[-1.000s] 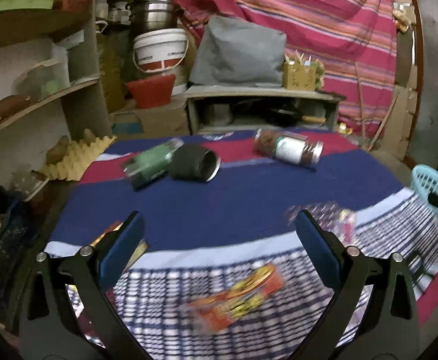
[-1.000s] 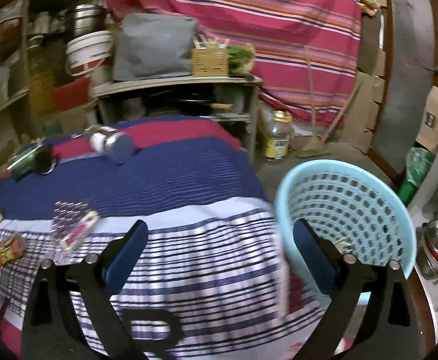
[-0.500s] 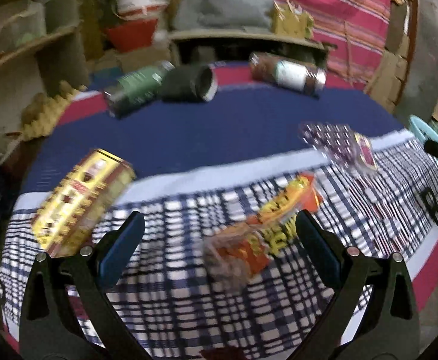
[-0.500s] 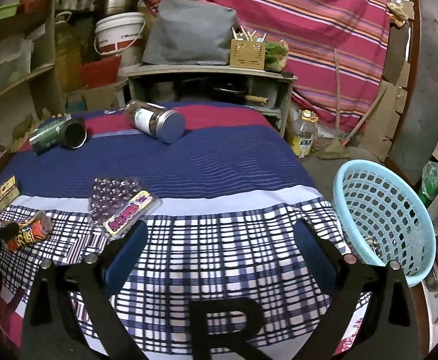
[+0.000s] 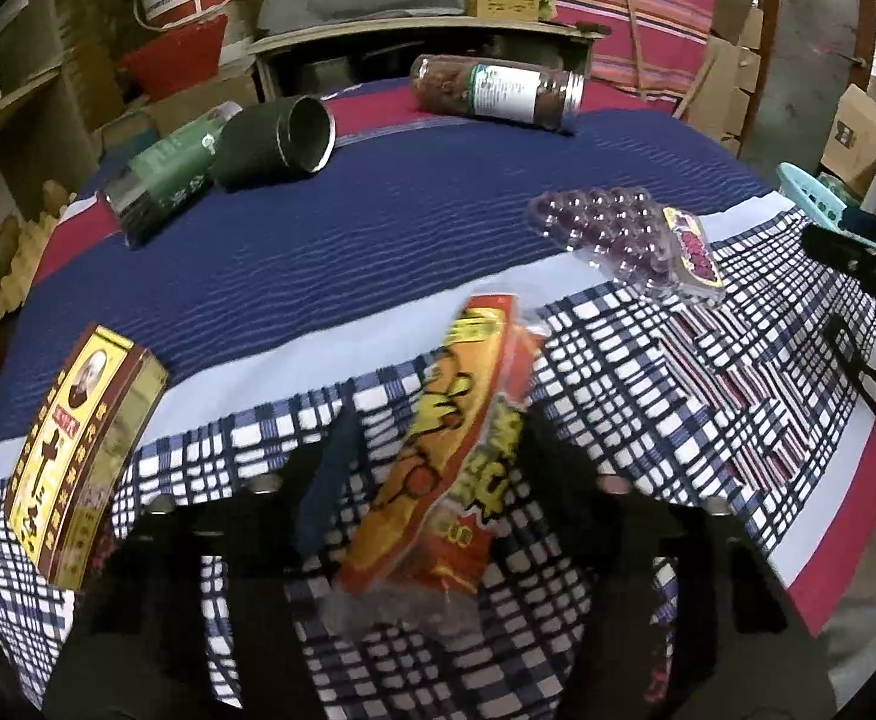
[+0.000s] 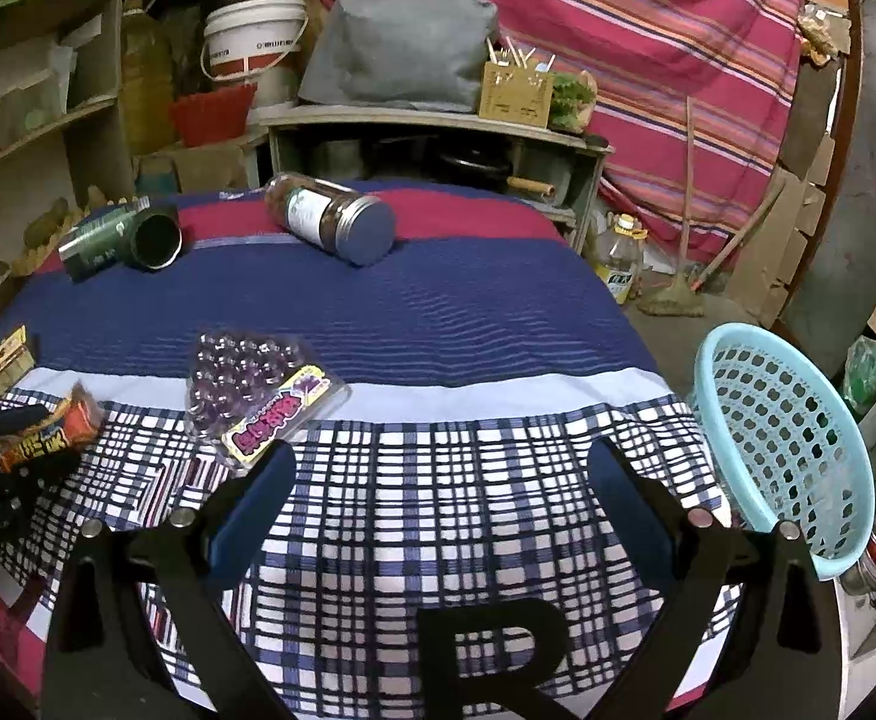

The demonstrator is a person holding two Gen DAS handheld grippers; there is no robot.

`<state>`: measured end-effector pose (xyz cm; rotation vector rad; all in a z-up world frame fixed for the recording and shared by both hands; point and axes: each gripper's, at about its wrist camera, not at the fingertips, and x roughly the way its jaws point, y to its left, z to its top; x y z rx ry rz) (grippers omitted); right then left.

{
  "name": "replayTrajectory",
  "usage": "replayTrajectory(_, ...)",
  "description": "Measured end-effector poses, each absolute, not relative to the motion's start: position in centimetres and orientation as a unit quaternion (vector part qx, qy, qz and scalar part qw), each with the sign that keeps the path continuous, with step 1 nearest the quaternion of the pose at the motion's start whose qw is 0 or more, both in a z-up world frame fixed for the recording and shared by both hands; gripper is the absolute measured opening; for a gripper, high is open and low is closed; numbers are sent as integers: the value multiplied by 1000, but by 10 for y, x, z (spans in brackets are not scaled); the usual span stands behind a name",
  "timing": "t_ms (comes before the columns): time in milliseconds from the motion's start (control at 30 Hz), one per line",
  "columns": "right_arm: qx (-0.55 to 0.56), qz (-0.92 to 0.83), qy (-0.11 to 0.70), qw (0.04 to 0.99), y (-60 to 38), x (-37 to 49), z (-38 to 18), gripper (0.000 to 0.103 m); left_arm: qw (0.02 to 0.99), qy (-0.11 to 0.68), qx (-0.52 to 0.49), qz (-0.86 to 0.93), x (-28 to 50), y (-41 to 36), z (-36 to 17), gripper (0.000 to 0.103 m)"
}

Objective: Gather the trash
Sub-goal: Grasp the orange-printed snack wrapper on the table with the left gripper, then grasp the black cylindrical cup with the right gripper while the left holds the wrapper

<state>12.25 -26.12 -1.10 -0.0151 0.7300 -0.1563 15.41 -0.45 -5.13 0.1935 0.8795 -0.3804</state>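
An orange snack wrapper (image 5: 456, 456) lies on the checked cloth, and my left gripper (image 5: 438, 480) has its jaws closed in on both sides of it; it also shows in the right wrist view (image 6: 48, 435). My right gripper (image 6: 438, 504) is open and empty above the cloth's front edge. A clear purple blister pack (image 6: 258, 396) lies just ahead of its left finger. The light blue basket (image 6: 792, 450) stands off the table's right side.
A yellow-brown box (image 5: 78, 450) lies at the left. A green can (image 5: 162, 180), a dark open tin (image 5: 282, 141) and a brown jar (image 5: 498, 93) lie at the far end. Shelves and buckets stand behind.
My left gripper moved forward and down and closed around the orange wrapper. My right gripper swung left from the basket to face the table.
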Motion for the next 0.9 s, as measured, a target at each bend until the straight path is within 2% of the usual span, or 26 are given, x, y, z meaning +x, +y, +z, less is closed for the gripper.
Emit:
replayTrajectory(67, -13, -76, 358, 931, -257, 126, -11, 95, 885, 420, 87, -184, 156, -2, -50, 32)
replayTrajectory(133, -19, -77, 359, 930, -251, 130, -10, 95, 887, 416, 72, -186, 159, 3, -48, 30)
replayTrajectory(400, -25, -66, 357, 932, -220, 150, -6, 95, 918, 361, 59, -156, 156, 38, -12, 30)
replayTrajectory(567, -40, -54, 346, 936, -182, 169, -1, 95, 936, 332, 42, -112, 163, 90, 15, 30)
replayTrajectory(900, -50, 23, 335, 941, -88, 228, 12, 95, 942, 336, -23, -16, 195, 187, 15, 30)
